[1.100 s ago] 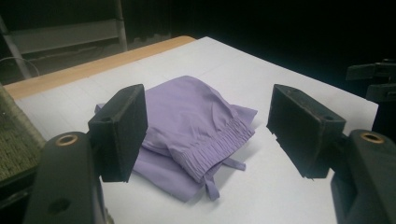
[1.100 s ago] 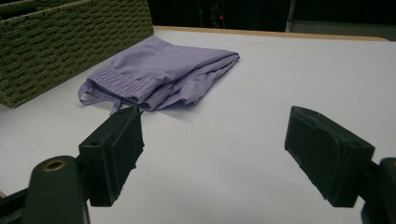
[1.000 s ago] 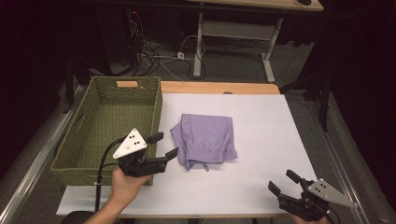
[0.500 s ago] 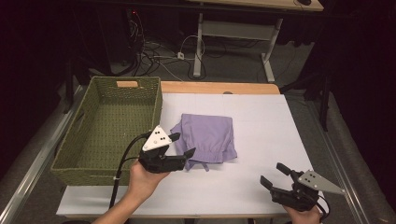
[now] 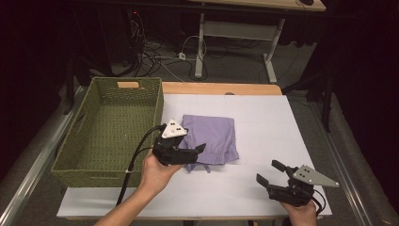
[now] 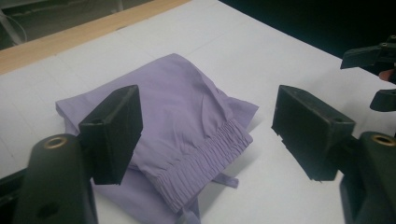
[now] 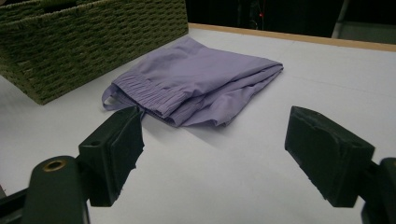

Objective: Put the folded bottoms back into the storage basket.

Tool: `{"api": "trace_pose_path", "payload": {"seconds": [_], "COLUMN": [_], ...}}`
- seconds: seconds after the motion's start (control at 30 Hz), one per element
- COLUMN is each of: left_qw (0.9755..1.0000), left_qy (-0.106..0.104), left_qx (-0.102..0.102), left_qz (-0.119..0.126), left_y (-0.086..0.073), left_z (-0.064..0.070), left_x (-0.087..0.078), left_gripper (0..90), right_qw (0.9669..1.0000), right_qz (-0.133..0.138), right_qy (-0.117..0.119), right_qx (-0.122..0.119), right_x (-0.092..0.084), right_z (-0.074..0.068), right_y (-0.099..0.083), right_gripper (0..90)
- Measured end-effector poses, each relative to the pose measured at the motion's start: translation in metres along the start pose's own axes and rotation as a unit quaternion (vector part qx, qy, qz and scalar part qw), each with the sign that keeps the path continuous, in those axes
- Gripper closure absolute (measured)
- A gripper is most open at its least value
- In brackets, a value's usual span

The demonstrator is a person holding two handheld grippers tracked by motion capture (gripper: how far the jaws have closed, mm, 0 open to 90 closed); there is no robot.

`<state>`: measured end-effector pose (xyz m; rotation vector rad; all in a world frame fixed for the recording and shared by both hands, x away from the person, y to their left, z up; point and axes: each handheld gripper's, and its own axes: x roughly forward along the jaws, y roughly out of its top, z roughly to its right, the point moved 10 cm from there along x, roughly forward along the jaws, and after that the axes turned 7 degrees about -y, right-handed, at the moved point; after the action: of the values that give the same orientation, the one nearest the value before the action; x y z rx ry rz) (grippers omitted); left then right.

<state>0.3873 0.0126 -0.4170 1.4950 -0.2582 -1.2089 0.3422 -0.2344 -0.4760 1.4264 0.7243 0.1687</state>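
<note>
- Since the earlier frames, the left gripper (image 5: 194, 151) has travelled from beside the basket (image 5: 109, 127) to the near left corner of the folded purple shorts (image 5: 210, 139), and its jaws have just been opening; they stand wide with nothing pressed between them.
- Meanwhile the right gripper (image 5: 271, 173) has slid inward along the near edge, jaws wide and empty, well apart from the shorts.
- Left gripper view: the 2 black pads (image 6: 116, 130) frame the elastic waistband and a loose drawstring, with the other gripper at the far right edge.
- Right gripper view: the shorts lie just beside the woven basket wall, drawstring loop toward the basket.
- White table (image 5: 263, 117) with a wooden far edge; behind it, a dark room with floor cables and a desk frame.
</note>
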Motion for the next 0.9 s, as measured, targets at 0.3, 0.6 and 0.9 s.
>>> {"api": "trace_pose_path", "payload": {"seconds": [0.3,0.6,0.9], "left_qw": [0.9992,0.9981,0.995], "left_qy": [-0.002,0.003,0.02], "left_qx": [-0.016,-0.028,-0.058], "left_qz": [-0.036,-0.056,-0.079], "left_y": [0.007,0.017,0.016], "left_z": [-0.011,-0.024,-0.046], "left_x": [0.02,0.04,0.065], "left_gripper": [18.8,18.8,18.8], "right_qw": [0.9999,0.9995,0.9988], "right_qz": [0.0,0.001,0.001], "right_qy": [-0.011,-0.028,-0.045], "right_qx": [0.003,0.011,0.018], "right_x": [-0.005,-0.018,-0.028], "right_z": [0.002,0.006,0.007], "right_y": [-0.002,-0.007,-0.011], "right_gripper": [20.1,20.1,20.1]}}
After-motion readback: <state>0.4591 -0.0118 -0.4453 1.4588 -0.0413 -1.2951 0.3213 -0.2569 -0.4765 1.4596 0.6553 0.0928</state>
